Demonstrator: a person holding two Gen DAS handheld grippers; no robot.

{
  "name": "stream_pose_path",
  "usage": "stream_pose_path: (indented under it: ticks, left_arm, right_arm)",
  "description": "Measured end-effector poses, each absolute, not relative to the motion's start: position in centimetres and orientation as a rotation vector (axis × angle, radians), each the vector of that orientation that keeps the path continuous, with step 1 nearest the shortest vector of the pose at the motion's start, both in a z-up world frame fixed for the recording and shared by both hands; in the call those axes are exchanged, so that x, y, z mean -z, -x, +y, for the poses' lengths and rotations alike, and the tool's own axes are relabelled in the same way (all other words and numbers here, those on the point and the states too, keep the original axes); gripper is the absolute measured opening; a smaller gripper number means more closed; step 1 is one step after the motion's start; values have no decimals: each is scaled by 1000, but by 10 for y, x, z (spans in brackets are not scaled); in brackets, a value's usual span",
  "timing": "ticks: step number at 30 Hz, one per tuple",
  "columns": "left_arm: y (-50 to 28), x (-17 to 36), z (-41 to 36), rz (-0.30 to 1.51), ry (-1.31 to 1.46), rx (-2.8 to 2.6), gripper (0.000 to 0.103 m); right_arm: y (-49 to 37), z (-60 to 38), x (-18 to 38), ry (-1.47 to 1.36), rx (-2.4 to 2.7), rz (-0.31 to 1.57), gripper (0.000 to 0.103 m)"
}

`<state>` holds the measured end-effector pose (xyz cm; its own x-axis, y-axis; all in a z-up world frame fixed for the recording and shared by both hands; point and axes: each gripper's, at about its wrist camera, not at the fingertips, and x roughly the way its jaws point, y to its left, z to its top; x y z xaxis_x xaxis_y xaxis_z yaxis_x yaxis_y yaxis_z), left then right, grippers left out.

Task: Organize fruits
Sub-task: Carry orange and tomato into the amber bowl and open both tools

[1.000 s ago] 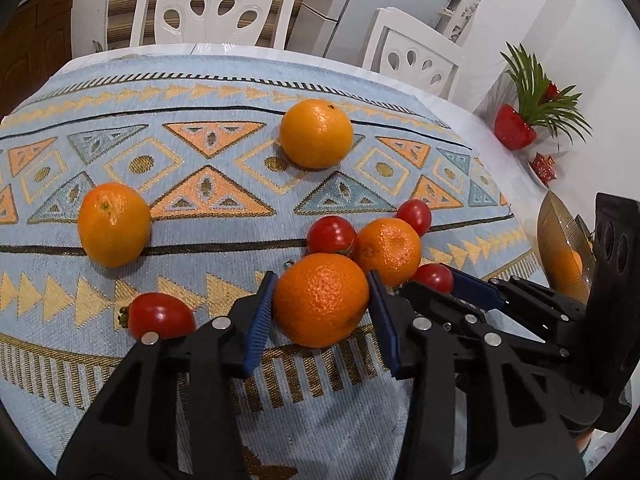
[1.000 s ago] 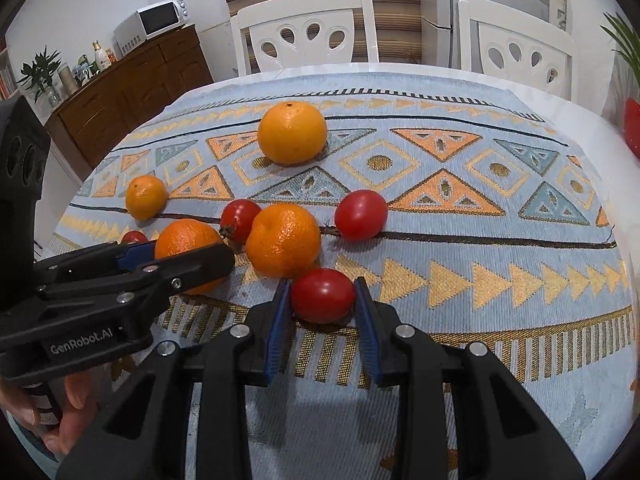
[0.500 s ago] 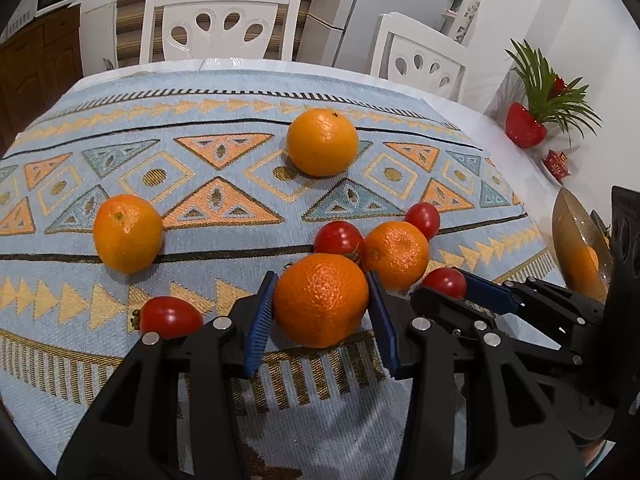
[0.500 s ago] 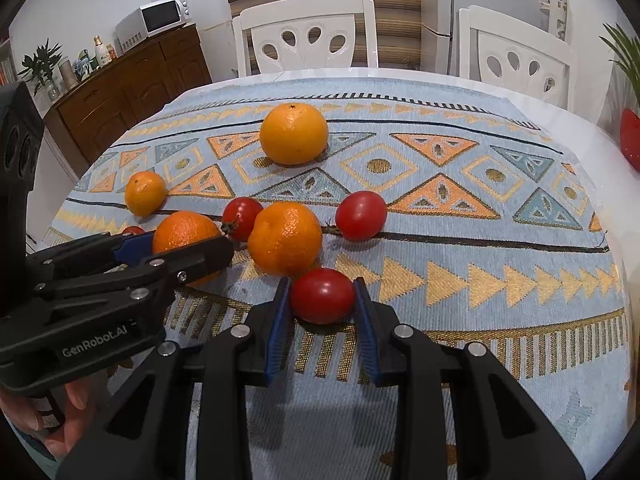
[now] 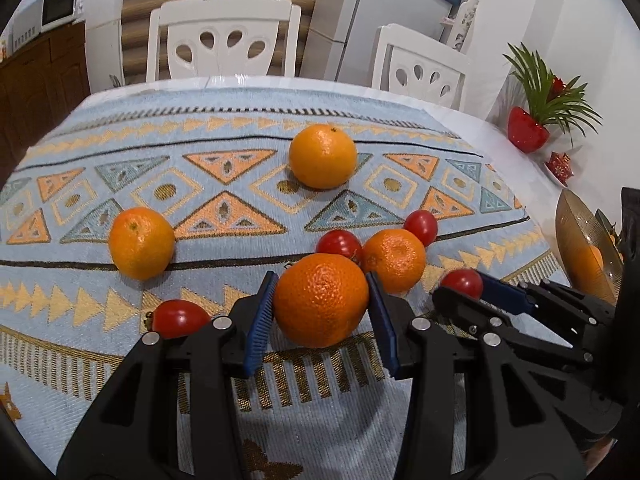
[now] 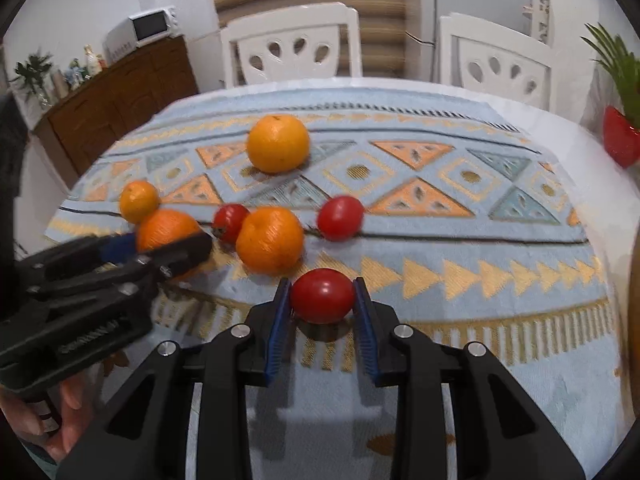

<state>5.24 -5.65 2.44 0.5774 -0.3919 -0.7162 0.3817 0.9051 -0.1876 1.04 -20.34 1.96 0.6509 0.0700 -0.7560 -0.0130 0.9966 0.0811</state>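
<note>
Black plastic makes up both grippers, and the embossed lettering on the side of the left gripper [image 6: 160, 248], seen from the right wrist camera, is too blurred to read. No other writing is legible on the fruit or the cloth.

From its own camera the left gripper [image 5: 321, 304] has its blue-padded jaws clamped on a large orange [image 5: 321, 300], one pad against each flank, the fruit held between the fingertips above the patterned blue tablecloth [image 5: 120, 168]. Just beyond the right jaw sits a smaller orange [image 5: 394, 260], with a tomato [image 5: 339, 243] touching it on its left and another tomato [image 5: 421, 226] behind it. Left of the left jaw lies an oblong tomato [image 5: 176, 319], and farther left and ahead, a third orange [image 5: 141, 243]. Well ahead of the jaws rests a fourth orange [image 5: 323, 156].

The right gripper [image 6: 322, 300] has its jaws pressed to either side of a red tomato [image 6: 322, 301], gripping it just above the cloth's fringe. To the right in the left view stands a glass bowl [image 5: 576, 236] holding something orange.
</note>
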Motion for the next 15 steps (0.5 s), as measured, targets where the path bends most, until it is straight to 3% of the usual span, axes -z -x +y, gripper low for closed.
stream_pose_path:
  ticks: [8,15]
  left_arm:
    - [-21,-56,-77,790,-20,489,44]
    - [17,-101,-131,703,-76,580,44]
  right_arm:
    - [32,-231,-35,-167,-41,850,30]
    - [85,-287,-89,-220,39,743,30]
